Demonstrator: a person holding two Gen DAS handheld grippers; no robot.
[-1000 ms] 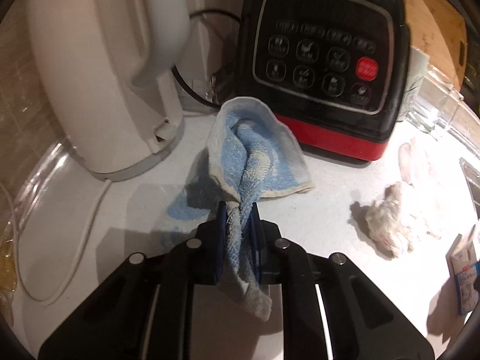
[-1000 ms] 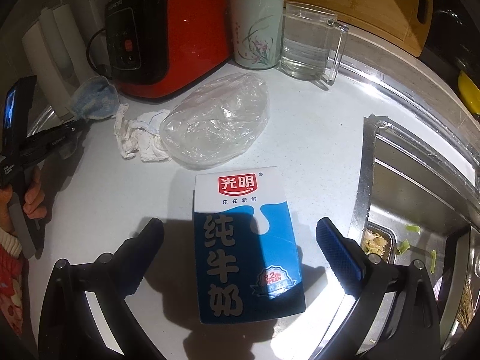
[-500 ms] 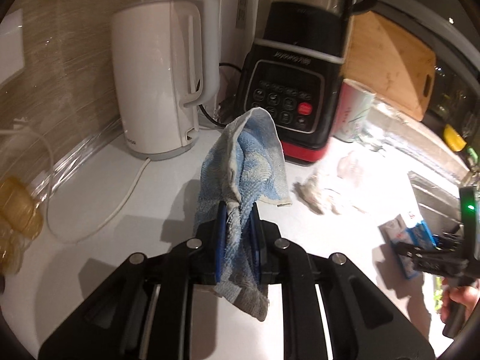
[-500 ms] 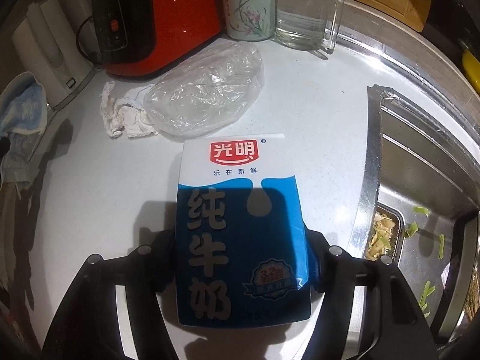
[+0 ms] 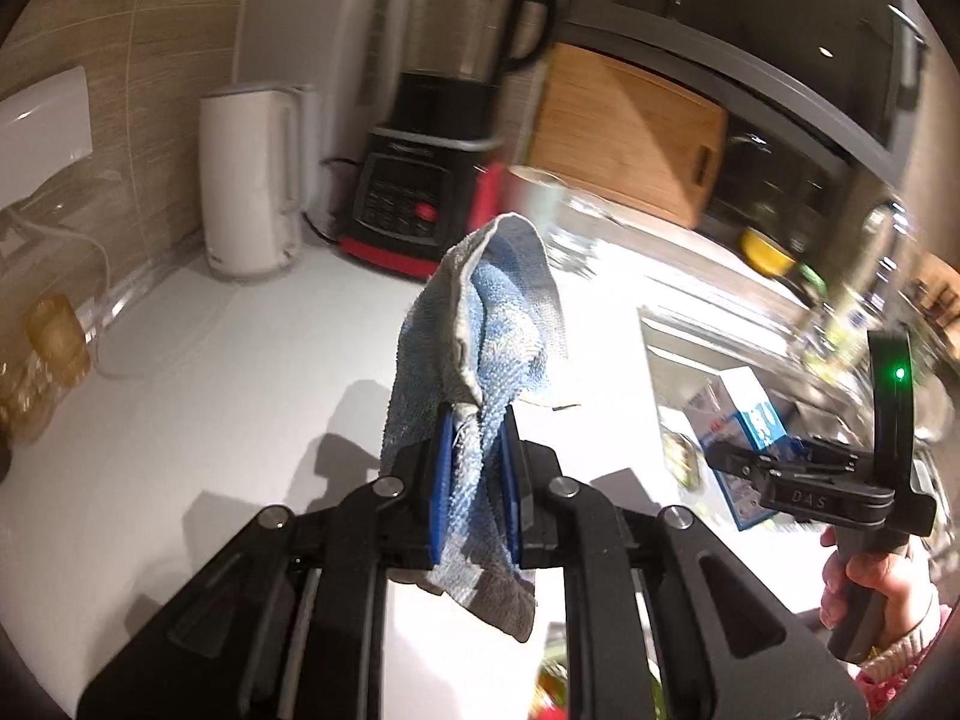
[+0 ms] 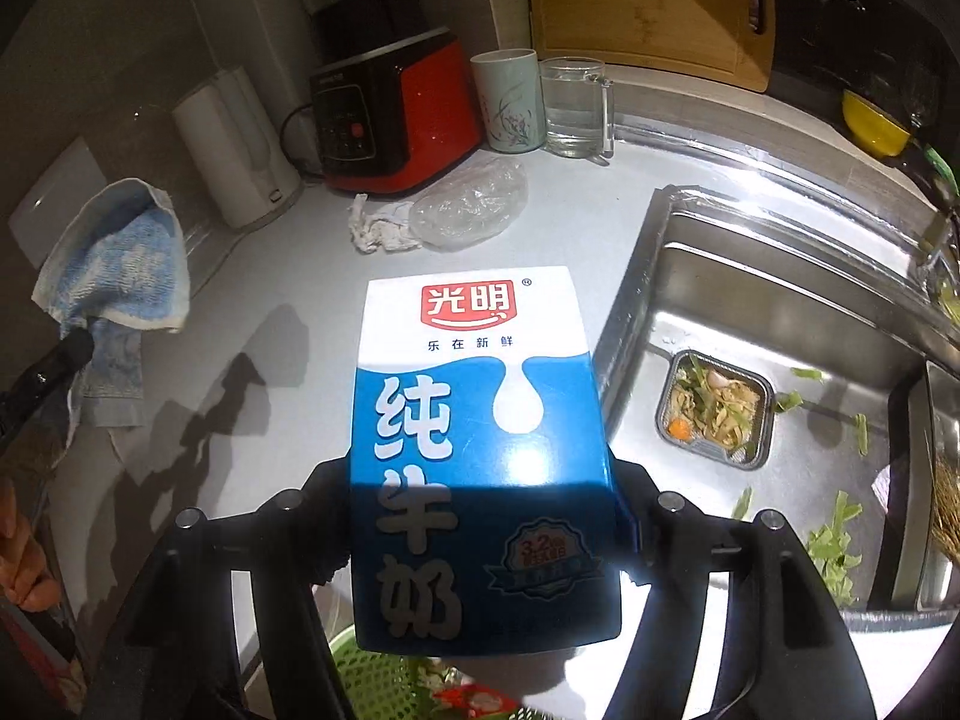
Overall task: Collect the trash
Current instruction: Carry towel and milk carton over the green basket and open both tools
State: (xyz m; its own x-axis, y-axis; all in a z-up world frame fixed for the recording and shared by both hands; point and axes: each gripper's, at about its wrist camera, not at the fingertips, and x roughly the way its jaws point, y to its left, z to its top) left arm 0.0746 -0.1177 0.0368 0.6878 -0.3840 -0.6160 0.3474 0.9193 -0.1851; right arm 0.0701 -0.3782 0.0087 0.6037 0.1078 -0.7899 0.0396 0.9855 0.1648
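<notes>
- You are at a white kitchen tabletop with a steel sink to its right, a white kettle and a red-and-black blender against the wall, and a wooden chopping board behind them.
- Your right claw has its jaws pressed on both sides of the blue-and-white milk carton, which hangs clear of the tabletop with a green basket just below its lower edge.
- Your left claw is nearly closed, pinching a blue-and-white dishcloth that stands up and drapes over the jaws, also off the tabletop.
- The step in hand looks like carrying the carton to the bin. The next move probably calls for bringing it squarely over the green basket before you release it.
- A crumpled paper tissue and a clear plastic bag lie touching in front of the blender; they seem to be the trash yet to collect.
- Only the right wrist view shows those two, the basket, and the foil food tray with vegetable scraps in the sink.
- Only the left wrist view shows your right hand gripping its handle, with the carton small and blurred beyond it.
</notes>
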